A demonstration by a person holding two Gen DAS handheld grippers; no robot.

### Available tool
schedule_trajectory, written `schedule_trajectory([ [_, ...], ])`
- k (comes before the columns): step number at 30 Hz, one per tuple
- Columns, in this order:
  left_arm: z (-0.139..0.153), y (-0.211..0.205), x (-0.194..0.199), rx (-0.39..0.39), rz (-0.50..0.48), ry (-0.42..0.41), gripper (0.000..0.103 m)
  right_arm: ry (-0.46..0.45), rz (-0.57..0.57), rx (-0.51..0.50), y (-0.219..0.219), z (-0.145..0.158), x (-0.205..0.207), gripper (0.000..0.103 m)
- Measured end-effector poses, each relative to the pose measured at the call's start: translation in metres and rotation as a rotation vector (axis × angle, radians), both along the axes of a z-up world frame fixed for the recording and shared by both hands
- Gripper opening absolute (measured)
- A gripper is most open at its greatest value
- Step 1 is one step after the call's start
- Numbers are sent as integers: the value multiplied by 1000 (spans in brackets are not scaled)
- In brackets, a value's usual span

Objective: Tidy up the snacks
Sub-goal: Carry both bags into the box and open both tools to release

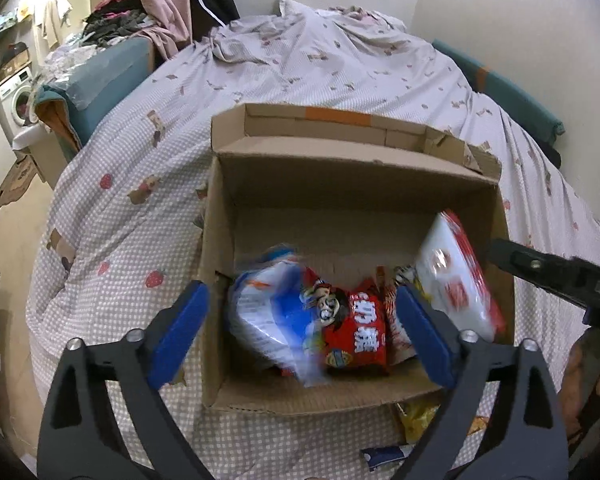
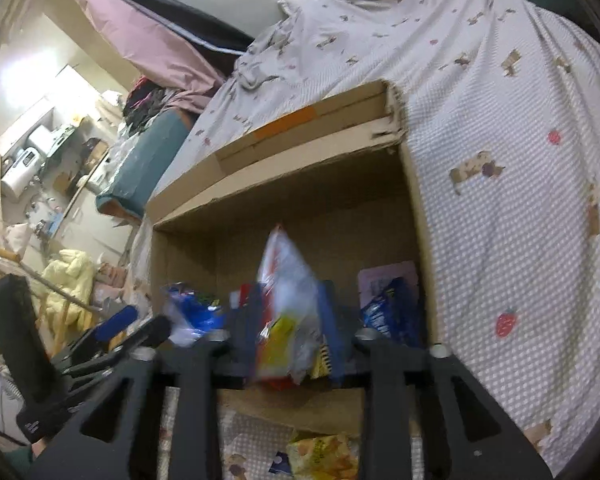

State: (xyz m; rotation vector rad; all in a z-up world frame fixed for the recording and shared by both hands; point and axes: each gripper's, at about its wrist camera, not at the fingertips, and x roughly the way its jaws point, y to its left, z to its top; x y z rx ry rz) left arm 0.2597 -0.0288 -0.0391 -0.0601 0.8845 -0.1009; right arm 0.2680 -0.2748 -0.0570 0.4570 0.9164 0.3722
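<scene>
A cardboard box [image 1: 356, 184] stands open on the bed [image 1: 300, 60], and several snacks are already inside it. The left gripper [image 1: 300, 332] hovers over the near edge with its jaws wide and nothing between them; below lie a blue-and-white bag [image 1: 268, 316], blurred, and a red packet [image 1: 358, 328] beside it. The right gripper [image 2: 288, 336] has its jaws closed narrowly on a white-and-red snack bag [image 2: 288, 300], which stands upright over the box's near right part; the left wrist view shows this bag [image 1: 456, 276] leaning toward the right wall. A blue packet [image 2: 392, 312] sits in the right corner. The step in hand appears to be setting this bag down. To do it well, the right gripper should lower it into the gap between the red packet and the right wall, keeping it upright, and open only once its bottom rests. A yellow snack [image 2: 324, 456] lies outside on the bed, just beside the box's near wall.
</scene>
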Motion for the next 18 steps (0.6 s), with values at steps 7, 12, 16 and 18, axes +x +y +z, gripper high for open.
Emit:
schedule_trajectory([
  [7,0,1,1,-2,1,5,94,-36,-31,-3,-9,6,-1,87],
  [12,1,1,0,0,3,2,94,-36,-38,4,-12,6,0,87],
  [16,2,4,-1,-2,8,-1,94,-35,-52,13,-16,7,0,87],
  [18,1,5,-2,0,9,3,94,-32,-63,27,-19,8,-1,87],
])
